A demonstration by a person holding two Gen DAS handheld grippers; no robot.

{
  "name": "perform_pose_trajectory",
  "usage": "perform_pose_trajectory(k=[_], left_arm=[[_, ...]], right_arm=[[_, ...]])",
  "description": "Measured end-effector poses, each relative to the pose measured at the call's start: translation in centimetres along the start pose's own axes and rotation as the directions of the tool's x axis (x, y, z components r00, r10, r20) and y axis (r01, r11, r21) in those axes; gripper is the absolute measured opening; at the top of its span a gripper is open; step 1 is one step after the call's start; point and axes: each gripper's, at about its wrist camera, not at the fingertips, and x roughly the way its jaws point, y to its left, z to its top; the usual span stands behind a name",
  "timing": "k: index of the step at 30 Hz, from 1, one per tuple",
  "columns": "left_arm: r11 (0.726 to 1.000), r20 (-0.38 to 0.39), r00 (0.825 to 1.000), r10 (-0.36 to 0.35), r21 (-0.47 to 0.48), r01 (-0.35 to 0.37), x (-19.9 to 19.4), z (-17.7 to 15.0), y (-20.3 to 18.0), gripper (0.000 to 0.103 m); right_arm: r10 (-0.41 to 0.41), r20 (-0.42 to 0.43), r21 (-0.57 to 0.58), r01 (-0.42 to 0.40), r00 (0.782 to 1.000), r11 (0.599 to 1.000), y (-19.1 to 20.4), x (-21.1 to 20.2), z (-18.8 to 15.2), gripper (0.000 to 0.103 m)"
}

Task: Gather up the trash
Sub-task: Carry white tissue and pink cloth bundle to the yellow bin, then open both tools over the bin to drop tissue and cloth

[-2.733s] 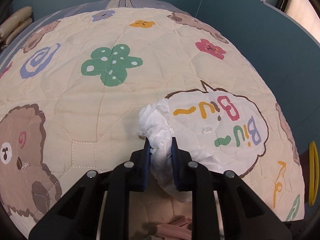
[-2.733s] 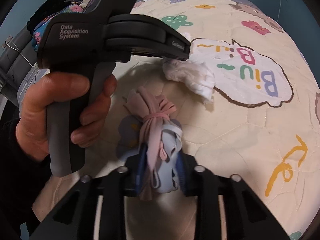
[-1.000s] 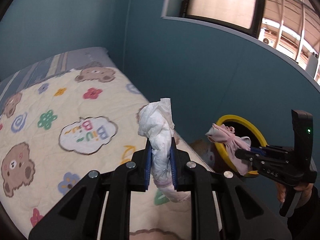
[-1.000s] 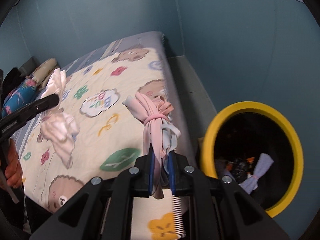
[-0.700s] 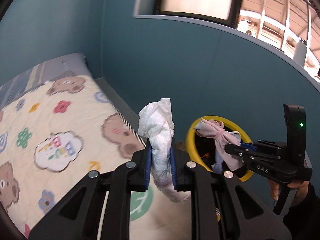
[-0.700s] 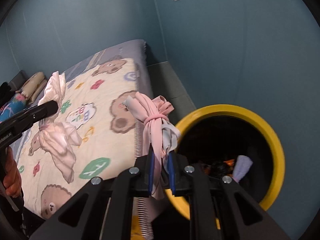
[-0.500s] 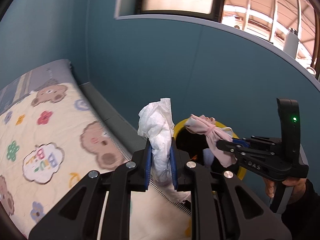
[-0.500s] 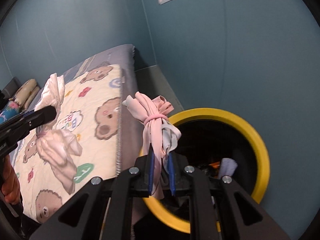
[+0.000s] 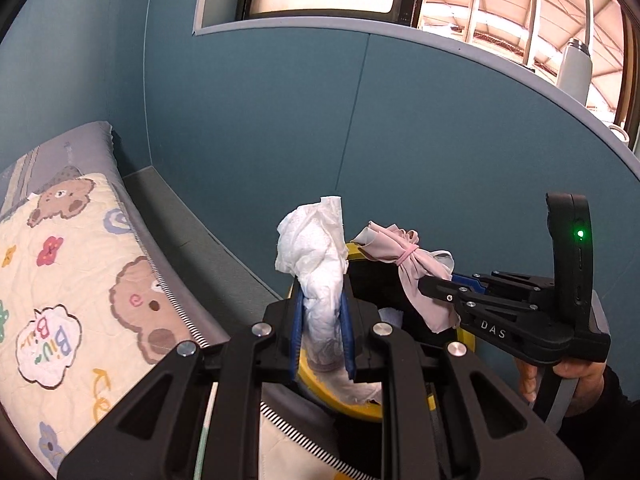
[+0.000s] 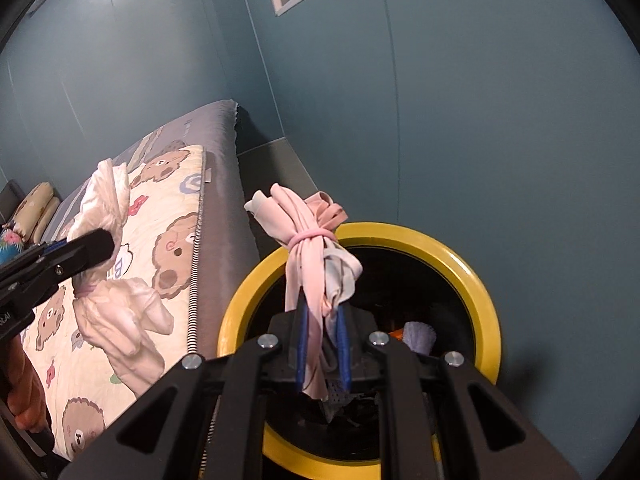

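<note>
My left gripper (image 9: 322, 334) is shut on a crumpled white tissue wad (image 9: 316, 252) and holds it in the air near the yellow-rimmed bin (image 9: 320, 390). My right gripper (image 10: 323, 346) is shut on a knotted pink cloth bundle (image 10: 308, 240) and holds it over the open mouth of the bin (image 10: 472, 276), which has trash inside. The right gripper with the pink bundle (image 9: 400, 256) also shows in the left wrist view, and the left gripper's tissue wad (image 10: 116, 288) shows in the right wrist view.
A bed with a cream bear-and-flower quilt (image 9: 60, 288) lies to the left of the bin, its grey mattress edge (image 10: 224, 216) close to the bin. Teal walls (image 10: 460, 120) stand behind the bin. A grey floor strip (image 9: 200, 240) runs between bed and wall.
Both grippers have lifted their loads off the quilt and swung right to the bin. The right gripper's bundle now hangs over the bin mouth, and the left gripper's tissue has come close to the rim.
</note>
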Motion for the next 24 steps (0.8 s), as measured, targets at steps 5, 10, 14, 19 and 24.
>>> perform_pose_trajectory(k=[5, 10, 14, 19, 24], left_arm=[[1.000, -0.008, 1.000, -0.003, -0.016, 0.003, 1.7, 0.2, -0.2, 0.016], [0.999, -0.015, 1.000, -0.001, -0.034, 0.001, 3.0, 0.2, 0.0, 0.016], [0.998, -0.030, 1.000, -0.006, -0.057, 0.004, 4.5, 0.2, 0.0, 0.016], [0.997, -0.050, 0.999, -0.009, -0.071, 0.005, 6.1, 0.2, 0.2, 0.016], [0.997, -0.075, 0.997, -0.016, -0.079, 0.010, 7.7, -0.3, 0.1, 0.016]], right_arm=[[-0.018, 0.012, 0.000, 0.018, 1.000, 1.000, 0.3, 0.3, 0.4, 0.012], [-0.026, 0.014, -0.004, 0.026, 1.000, 1.000, 0.4, 0.7, 0.8, 0.012], [-0.030, 0.003, -0.002, 0.030, 1.000, 1.000, 0.2, 1.3, 1.0, 0.012], [-0.036, -0.013, 0.004, 0.036, 0.999, 0.999, -0.1, 2.0, 1.2, 0.012], [-0.022, -0.053, 0.041, 0.024, 0.998, 0.999, -0.9, 3.8, 1.7, 0.012]])
